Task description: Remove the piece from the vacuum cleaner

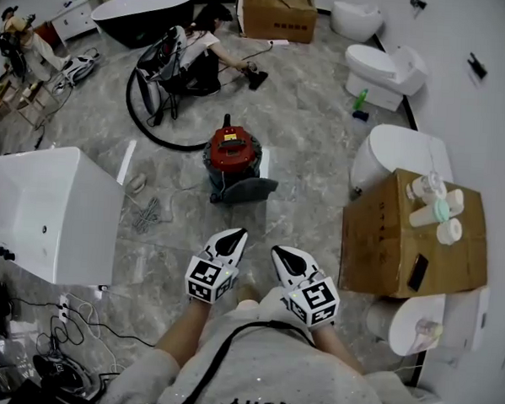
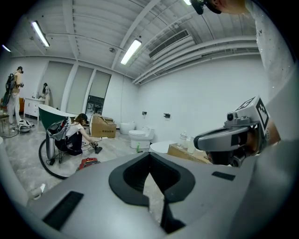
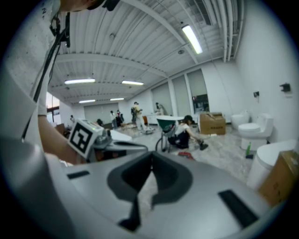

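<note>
Vacuum cleaner (image 1: pixel 231 156): well ahead of me
Nearer: my left gripper (image 1: pixel 235 236)
Jaws: clenched and empty, right gripper (image 1: pixel 278 252) too

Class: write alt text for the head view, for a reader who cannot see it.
The left gripper and right gripper, both shut and empty, point toward a red vacuum cleaner on the grey floor ahead, not touching it.

GIVENCHY across person's shirt (image 1: pixel 269 371), upside down; vacuum cleaner (image 1: pixel 232 156) label, cardboard box (image 1: pixel 277 14) print illegible.
</note>
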`<action>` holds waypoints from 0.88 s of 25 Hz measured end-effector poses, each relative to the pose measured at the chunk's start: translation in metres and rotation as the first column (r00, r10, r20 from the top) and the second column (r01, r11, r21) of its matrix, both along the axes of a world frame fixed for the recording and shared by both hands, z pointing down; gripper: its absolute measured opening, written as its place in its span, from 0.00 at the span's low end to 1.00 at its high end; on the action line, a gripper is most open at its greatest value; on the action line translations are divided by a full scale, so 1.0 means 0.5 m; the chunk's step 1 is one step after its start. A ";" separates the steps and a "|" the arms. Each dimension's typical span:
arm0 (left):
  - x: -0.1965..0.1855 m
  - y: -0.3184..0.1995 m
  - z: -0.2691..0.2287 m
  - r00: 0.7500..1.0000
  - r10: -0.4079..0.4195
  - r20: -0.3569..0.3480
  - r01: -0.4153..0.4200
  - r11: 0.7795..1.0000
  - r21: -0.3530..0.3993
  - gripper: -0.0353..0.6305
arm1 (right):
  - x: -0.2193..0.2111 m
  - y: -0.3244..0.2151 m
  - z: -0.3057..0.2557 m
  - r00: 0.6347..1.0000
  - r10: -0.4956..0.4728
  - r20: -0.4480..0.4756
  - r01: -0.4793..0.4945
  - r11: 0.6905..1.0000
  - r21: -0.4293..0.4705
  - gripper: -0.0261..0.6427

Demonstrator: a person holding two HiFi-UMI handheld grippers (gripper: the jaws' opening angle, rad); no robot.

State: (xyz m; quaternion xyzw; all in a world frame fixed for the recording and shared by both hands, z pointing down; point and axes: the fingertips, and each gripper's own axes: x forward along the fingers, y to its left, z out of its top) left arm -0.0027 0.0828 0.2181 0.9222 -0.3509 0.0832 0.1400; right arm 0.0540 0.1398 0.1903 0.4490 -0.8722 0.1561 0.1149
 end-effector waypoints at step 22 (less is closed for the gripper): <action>0.001 -0.224 0.052 0.995 -0.101 -0.025 0.099 0.992 -0.082 0.09 | 0.003 -0.278 0.070 0.990 -0.141 0.004 0.141 0.984 -0.112 0.06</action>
